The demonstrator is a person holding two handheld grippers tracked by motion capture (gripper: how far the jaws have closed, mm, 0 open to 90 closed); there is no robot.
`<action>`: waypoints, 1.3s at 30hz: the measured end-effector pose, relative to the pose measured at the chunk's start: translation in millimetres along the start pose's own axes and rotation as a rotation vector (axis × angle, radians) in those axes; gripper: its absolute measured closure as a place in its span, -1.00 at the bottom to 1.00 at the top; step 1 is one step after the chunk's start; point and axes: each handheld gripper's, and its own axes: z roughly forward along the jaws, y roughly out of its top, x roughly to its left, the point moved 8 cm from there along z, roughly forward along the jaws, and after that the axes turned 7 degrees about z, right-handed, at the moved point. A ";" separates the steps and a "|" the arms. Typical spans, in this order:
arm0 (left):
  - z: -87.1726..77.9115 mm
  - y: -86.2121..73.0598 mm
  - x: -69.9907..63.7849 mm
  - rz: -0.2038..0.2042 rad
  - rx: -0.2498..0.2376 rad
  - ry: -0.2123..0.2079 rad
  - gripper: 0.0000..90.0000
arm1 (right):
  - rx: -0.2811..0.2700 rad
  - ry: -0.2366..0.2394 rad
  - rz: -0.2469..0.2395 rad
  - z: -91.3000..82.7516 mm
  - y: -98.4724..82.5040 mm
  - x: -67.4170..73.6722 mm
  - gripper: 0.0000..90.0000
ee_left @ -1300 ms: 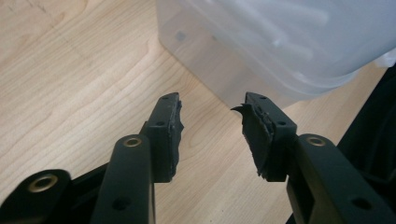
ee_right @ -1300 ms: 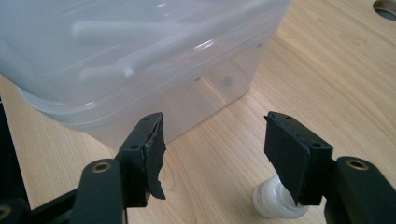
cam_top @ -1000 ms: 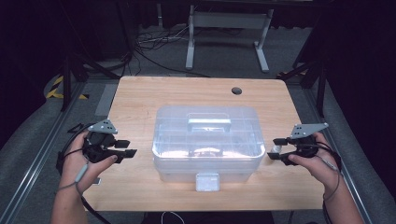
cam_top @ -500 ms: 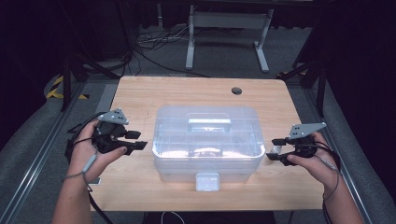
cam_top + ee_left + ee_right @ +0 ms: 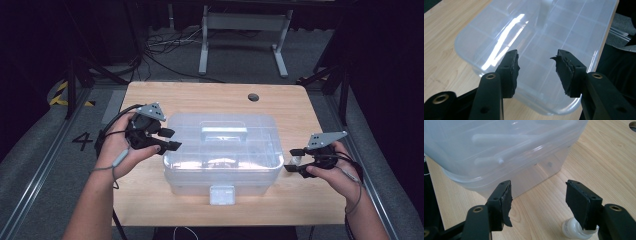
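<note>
We hold the left tool point(image 5: 169, 139) over the clear plastic box point(image 5: 223, 150), jaws just widening, empty — right tool point(image 5: 294, 160) apart beside a small white bottle point(image 5: 574, 230) on the wooden surface point(image 5: 210, 95).

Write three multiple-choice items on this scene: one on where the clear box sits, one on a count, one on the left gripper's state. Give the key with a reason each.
1. Where does the clear plastic box stand?
A. In the middle of the wooden table
B. On the floor
C. On a shelf

2. How many carry handles does the box lid have?
A. None
B. One
C. Three

3. What state is the left gripper in?
A. Shut on the box
B. Shut on a cloth
C. Open, holding nothing

Key: 1 A, table shows all round the box; 2 B, a single handle sits at the lid's centre; 3 C, the left gripper view shows a gap between the jaws, over the lid.
</note>
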 end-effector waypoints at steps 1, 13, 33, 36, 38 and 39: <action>0.9 2.9 0.2 0.009 -0.004 -0.001 0.18 | 0.001 0.000 0.000 -0.6 -0.6 0.7 -0.15; 23.1 31.0 4.8 0.046 -0.009 -0.031 0.14 | 0.005 0.016 0.019 -3.5 -10.6 8.0 -0.41; 64.3 56.0 1.1 0.105 0.014 -0.074 0.04 | -0.010 0.031 -0.002 4.2 -13.8 22.3 -0.09; 69.3 57.5 0.8 0.116 0.021 -0.078 0.04 | -0.006 0.050 0.000 5.5 -14.9 24.1 -0.03; 72.9 58.6 0.0 0.125 0.022 -0.081 0.04 | -0.003 0.062 -0.014 6.4 -15.3 25.4 0.00; 75.2 58.9 -0.8 0.132 0.027 -0.084 0.05 | -0.005 0.075 -0.026 7.2 -15.2 26.7 0.06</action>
